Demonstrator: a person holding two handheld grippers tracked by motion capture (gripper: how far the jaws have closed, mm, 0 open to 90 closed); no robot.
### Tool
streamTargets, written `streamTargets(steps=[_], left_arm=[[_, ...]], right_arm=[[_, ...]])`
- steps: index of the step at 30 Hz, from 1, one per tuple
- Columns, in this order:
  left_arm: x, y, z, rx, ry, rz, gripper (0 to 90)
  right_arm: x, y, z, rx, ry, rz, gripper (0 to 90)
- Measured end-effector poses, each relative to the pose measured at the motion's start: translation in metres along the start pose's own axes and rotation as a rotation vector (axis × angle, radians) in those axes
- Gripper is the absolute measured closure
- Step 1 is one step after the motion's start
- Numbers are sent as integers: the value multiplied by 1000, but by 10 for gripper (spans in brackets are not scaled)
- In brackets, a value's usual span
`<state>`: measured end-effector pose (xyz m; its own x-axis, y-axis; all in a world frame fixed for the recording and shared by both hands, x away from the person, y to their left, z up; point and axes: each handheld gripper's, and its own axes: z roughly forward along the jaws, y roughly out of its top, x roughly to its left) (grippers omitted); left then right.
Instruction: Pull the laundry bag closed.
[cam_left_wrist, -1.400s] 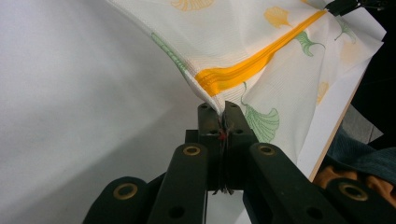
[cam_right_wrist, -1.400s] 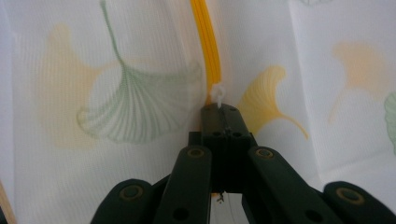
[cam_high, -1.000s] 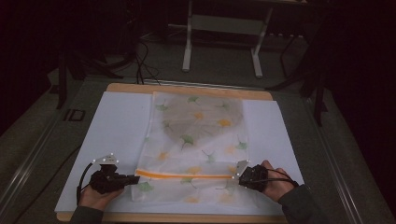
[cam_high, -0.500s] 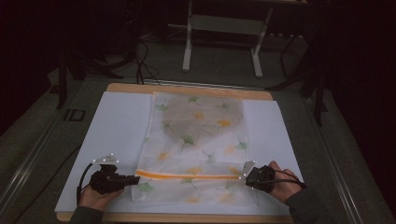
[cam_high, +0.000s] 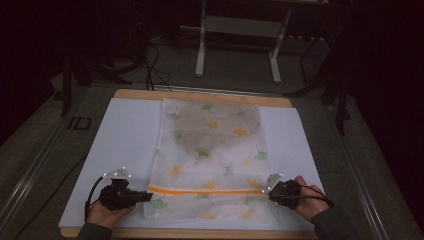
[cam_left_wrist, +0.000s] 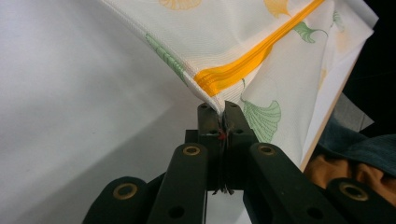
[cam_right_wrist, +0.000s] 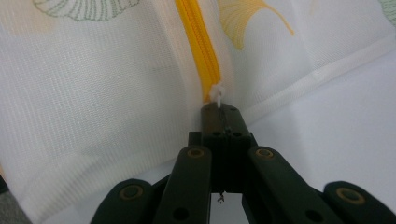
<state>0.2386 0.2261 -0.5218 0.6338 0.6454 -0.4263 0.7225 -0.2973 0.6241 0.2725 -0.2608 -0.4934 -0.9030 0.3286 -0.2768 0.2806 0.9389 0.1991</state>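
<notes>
Mesh bag (cam_high: 210, 155) lies flat on the table (cam_high: 125, 145). Left tool (cam_high: 145, 196) pinches its corner at the orange zipper (cam_high: 205, 190); right tool (cam_high: 266, 192) is clamped on the zipper pull (cam_right_wrist: 216, 92). Pulling unevenly could tear the pull free or bunch the fabric.

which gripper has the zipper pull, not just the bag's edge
The right gripper: its shut jaws pinch the white zipper pull. The left gripper clamps the mesh bag corner fabric.

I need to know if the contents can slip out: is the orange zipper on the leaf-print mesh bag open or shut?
Shut, as far as shows: the orange zipper runs as one unbroken line across the bag, and the right gripper holds its white pull at the end.
</notes>
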Motion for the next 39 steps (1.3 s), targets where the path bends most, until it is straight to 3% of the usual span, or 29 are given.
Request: streamTargets(steps=[3, 9, 15, 19, 21, 23, 25, 26, 30, 31, 32, 35, 39], left_arm=[[2, -1, -1, 10, 15, 3, 835], [6, -3, -9, -19, 25, -5, 761], [7, -3, -16, -67, 61, -4, 712], [8, -3, -17, -72, 111, 5, 675], [8, -3, -16, -74, 128, 9, 674], [8, -3, -15, -74, 146, 14, 654], [8, -3, -15, -77, 161, 18, 649], [9, -3, -16, -84, 213, 24, 642], [10, -4, -16, -98, 286, 32, 630], [10, -4, -16, -98, 286, 32, 619], [11, -5, -16, -109, 320, 33, 613], [13, -6, -15, -130, 375, 47, 593], [21, -7, -12, -139, 519, 44, 540]], right_arm=[[-1, 1, 2, -17, 4, 12, 886], [-6, -5, 0, -79, 59, 68, 688], [-13, -21, -8, -230, 97, 197, 592], [-16, -34, -8, -337, 106, 294, 548], [-16, -37, -7, -360, 107, 316, 540], [-16, -46, -2, -390, 100, 388, 522], [-16, -46, -2, -390, 100, 388, 522], [-17, -54, 4, -417, 83, 458, 512], [-16, -64, 11, -449, 54, 554, 490], [-16, -64, 11, -449, 54, 554, 490], [-15, -68, 16, -464, 38, 593, 468], [-14, -73, 22, -483, 6, 646, 454], [-19, -78, 24, -501, -76, 744, 433]])
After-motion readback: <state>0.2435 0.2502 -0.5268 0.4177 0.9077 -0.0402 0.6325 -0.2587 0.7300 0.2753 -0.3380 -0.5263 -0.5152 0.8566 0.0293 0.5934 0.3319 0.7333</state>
